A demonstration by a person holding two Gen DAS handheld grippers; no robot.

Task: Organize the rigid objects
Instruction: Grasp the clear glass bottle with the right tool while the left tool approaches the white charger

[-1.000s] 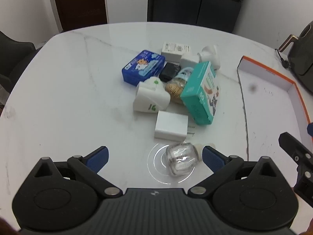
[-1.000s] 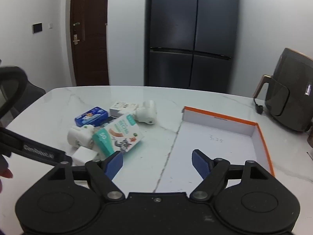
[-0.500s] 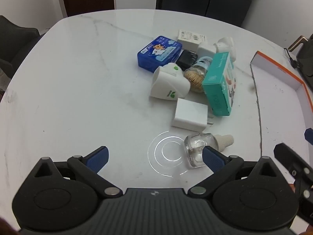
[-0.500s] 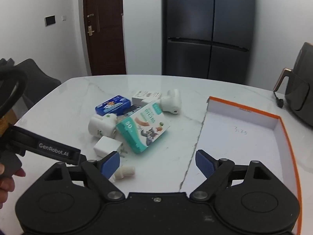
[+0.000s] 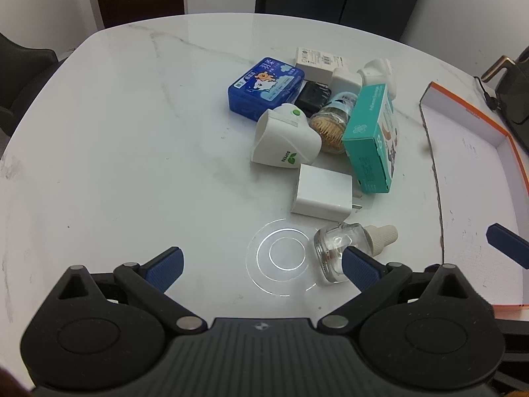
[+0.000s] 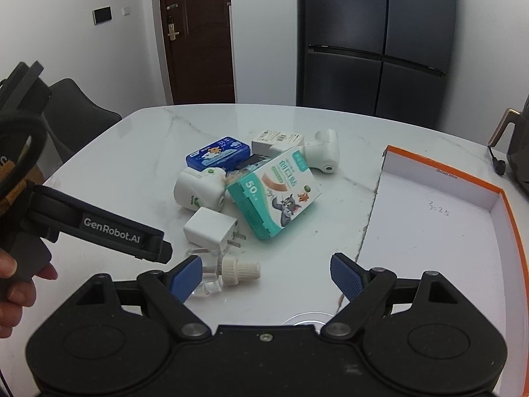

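On the white marble worktop [image 5: 115, 165] in front of me sits a loose pile of small things, and to its right lies the shallow orange-rimmed box [image 6: 439, 231], white inside and holding nothing that I can see. Of the pile, the teal carton [image 6: 276, 195] with a cartoon cat leans across the middle, the blue tissue pack [image 5: 266, 87] lies behind it, a white plug-in unit with a green dot [image 5: 286, 139] sits beside that, and the white charger cube [image 5: 322, 197] lies nearest me, prongs pointing right. Just in front of the cube the little clear glass bottle [image 5: 340, 248] lies on its side, its cream cap toward the box. My left tongs [image 5: 261, 264] stand wide apart with nothing between them; their right pad sits in front of the bottle, and I cannot tell whether it touches. My right tongs [image 6: 266, 273] are spread fully wide and hold nothing, the bottle's cap lying just inside their left pad. Only the left view shows the jar of toothpicks [image 5: 332, 125] and a small black block tucked behind the carton; only the right view shows the cat print, the pencilled figures in the box, and my hand [image 6: 13, 284] gripping the left handle.
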